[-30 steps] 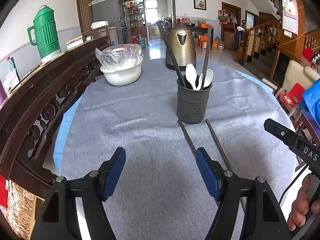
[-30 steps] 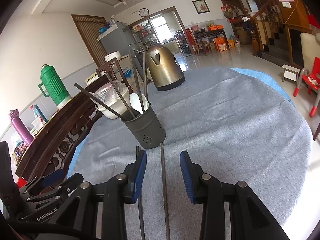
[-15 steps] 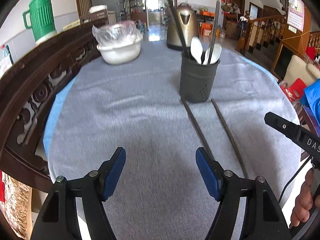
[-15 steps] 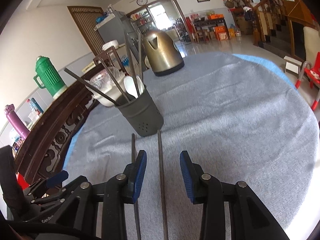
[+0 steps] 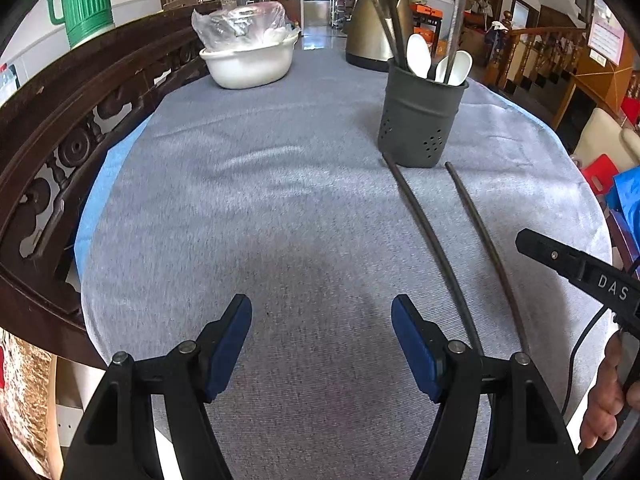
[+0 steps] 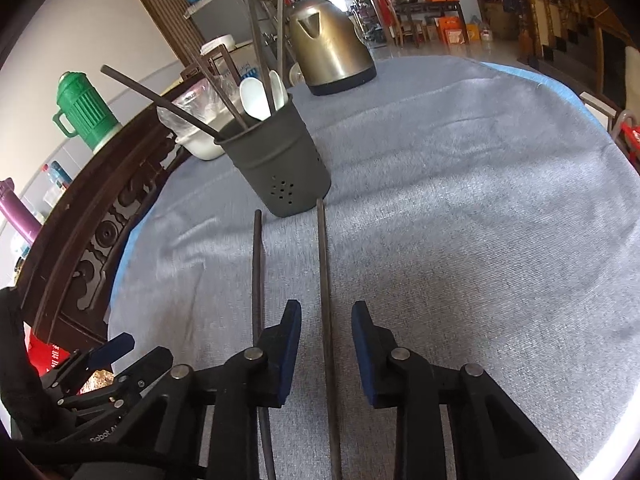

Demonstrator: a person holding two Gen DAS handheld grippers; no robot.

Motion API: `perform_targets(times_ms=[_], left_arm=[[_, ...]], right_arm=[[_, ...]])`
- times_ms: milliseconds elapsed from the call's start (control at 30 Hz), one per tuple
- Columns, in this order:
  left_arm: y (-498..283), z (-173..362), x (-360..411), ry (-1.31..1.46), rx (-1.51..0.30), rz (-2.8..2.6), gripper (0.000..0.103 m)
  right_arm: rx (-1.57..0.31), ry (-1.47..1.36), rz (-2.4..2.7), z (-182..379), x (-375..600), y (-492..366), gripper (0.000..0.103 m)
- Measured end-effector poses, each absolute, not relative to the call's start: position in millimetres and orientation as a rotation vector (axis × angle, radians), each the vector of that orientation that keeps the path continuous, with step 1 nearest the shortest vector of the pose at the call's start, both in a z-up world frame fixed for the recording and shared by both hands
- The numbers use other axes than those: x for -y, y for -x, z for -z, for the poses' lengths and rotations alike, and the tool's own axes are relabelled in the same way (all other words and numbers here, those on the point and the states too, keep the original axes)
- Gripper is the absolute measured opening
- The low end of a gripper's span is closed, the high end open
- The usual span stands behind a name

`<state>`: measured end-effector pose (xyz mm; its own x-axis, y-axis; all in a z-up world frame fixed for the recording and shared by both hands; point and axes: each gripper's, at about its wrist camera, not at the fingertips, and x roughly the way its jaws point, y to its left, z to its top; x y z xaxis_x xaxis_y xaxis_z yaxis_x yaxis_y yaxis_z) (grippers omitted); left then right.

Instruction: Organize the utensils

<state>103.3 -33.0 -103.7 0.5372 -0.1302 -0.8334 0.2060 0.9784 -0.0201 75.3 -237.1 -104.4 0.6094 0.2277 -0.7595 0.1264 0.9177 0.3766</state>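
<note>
A dark grey utensil holder (image 5: pixel 420 120) (image 6: pixel 280 172) stands on the grey tablecloth (image 5: pixel 280 200), holding two white spoons (image 5: pixel 418 56) and several dark chopsticks. Two dark chopsticks lie on the cloth in front of it, a left one (image 5: pixel 424 224) (image 6: pixel 258 272) and a right one (image 5: pixel 484 236) (image 6: pixel 324 280). My right gripper (image 6: pixel 326 340) is open, low over the cloth, with the right chopstick running between its blue pads. My left gripper (image 5: pixel 322 344) is open and empty, left of both chopsticks.
A metal kettle (image 5: pixel 370 36) (image 6: pixel 332 48) and a white bowl covered in plastic (image 5: pixel 248 56) stand at the far side. A carved dark wooden rail (image 5: pixel 60 128) runs along the table's left. A green thermos (image 5: pixel 82 0) is beyond it.
Both grippers have dropped lower and tilted down toward the table. The right gripper has moved forward along the right chopstick, which now lies between its pads.
</note>
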Motion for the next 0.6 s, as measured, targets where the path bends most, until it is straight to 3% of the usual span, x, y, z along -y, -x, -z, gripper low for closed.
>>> perform_targets(times_ms=[600], left_arm=[[-106, 113, 29, -0.067, -1.004, 0.195, 0.073]], right_arm=[[-1.007, -0.429, -0.010, 123, 229, -130, 0.027]])
